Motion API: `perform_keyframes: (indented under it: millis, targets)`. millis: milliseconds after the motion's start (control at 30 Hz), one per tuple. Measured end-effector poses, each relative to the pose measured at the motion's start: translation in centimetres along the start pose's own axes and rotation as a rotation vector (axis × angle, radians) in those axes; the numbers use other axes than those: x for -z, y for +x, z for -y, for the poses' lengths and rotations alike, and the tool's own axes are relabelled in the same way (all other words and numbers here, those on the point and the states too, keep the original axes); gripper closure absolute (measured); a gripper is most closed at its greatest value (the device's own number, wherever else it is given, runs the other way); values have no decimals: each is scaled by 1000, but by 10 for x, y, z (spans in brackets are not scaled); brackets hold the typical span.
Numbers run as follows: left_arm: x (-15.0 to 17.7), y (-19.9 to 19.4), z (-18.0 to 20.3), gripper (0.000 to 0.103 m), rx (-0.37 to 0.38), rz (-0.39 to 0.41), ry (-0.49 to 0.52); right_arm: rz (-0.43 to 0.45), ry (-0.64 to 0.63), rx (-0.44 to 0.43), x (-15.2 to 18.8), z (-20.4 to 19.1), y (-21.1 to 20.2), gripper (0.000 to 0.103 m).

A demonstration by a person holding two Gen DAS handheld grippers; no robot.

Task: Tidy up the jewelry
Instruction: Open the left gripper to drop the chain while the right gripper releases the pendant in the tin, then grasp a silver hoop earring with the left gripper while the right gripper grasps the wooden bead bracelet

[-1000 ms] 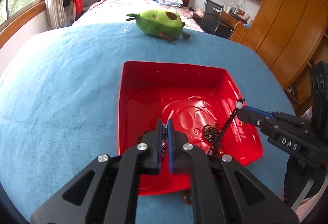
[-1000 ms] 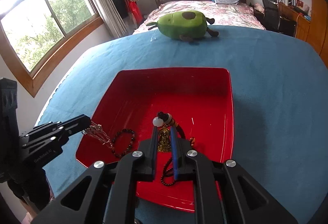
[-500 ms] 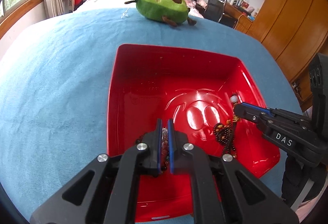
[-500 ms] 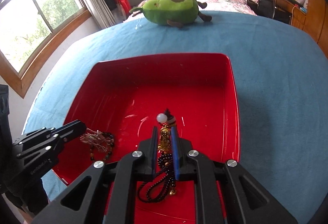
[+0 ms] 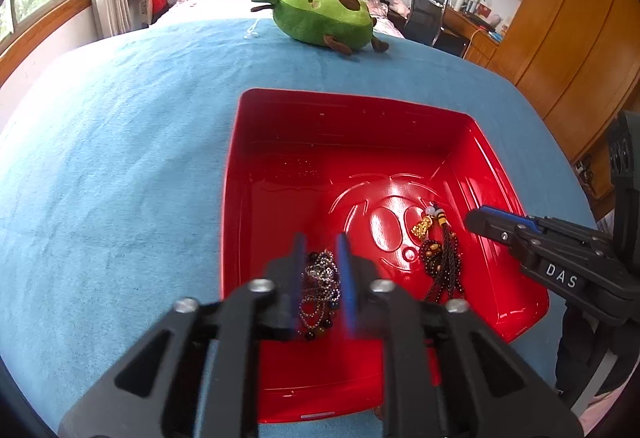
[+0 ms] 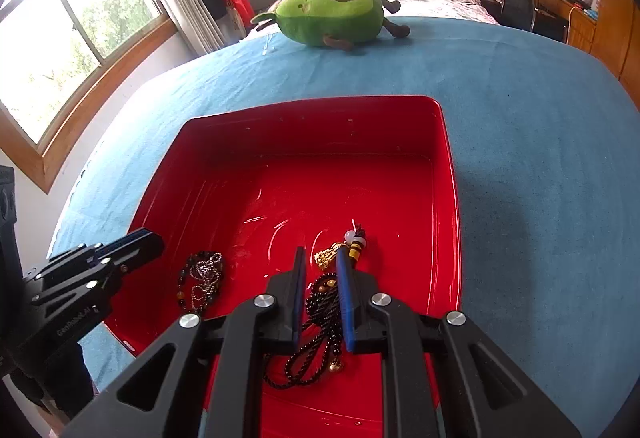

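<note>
A: Looking through the left wrist view first: your left tool (image 5: 322, 270) has its blades spread, and the chain (image 5: 319, 284) lies heaped on the tray (image 5: 360, 109) floor between them, pinched by nothing. The beads (image 5: 442, 260) with their gold charm lie just beside it, toward the right tool (image 5: 486, 220), whose tip hangs over the tray's right rim.

B: So which step am I in?

A: By my reading, the drop-off. Both pieces sit inside the tray, so you look to be at the letting-go end of placing them.

B: And from the right wrist view?

A: Same story. Your right tool (image 6: 320, 280) is spread as well, and the beads (image 6: 320, 312) lie slack on the red floor between its blades, with the charm and white bead just ahead of the tips. The chain (image 6: 200, 282) lies apart to the left, near the left tool (image 6: 138, 244). The surface (image 6: 540, 157) under its blue cloth shows only a plush avocado (image 6: 332, 15) at the far end.

B: What does the next move call for?

A: Lift both tools straight up, blades wide, so no strand snags and drags out. I can't see any other jewelry left to fetch, so check the near edge before you call it done.
</note>
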State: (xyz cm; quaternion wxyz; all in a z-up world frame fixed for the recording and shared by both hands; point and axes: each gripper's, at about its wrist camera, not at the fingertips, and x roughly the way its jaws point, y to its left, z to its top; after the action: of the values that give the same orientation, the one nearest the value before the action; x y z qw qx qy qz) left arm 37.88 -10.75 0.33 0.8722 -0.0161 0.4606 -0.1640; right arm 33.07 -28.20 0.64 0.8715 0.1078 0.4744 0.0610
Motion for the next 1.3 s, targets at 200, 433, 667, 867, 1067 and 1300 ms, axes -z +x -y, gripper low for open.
perform_keyframes:
  millis: [200,433,667,867,1067,1300]
  targets:
    - [7,-24,6,74,-2,27,15,22,2,-20,7,-2,-18,87]
    - [30,-61,15,63,-40,43,43,54,-15,-51,31,-11,-55,87]
    - [73,-88,13,63,-57,24,50,42,-66,-79,68,-23,-81,87]
    - [130,-104,7,63,-56,-1,59,15,-65,-105,110,-23,-85,87]
    - [177,-107,-6,63,-66,-44,45,-18,-44,-120,155,-19,-85,87]
    - [223,-121,-23,63,-87,-71,19,-63,-32,-98,209,-10,-89,87]
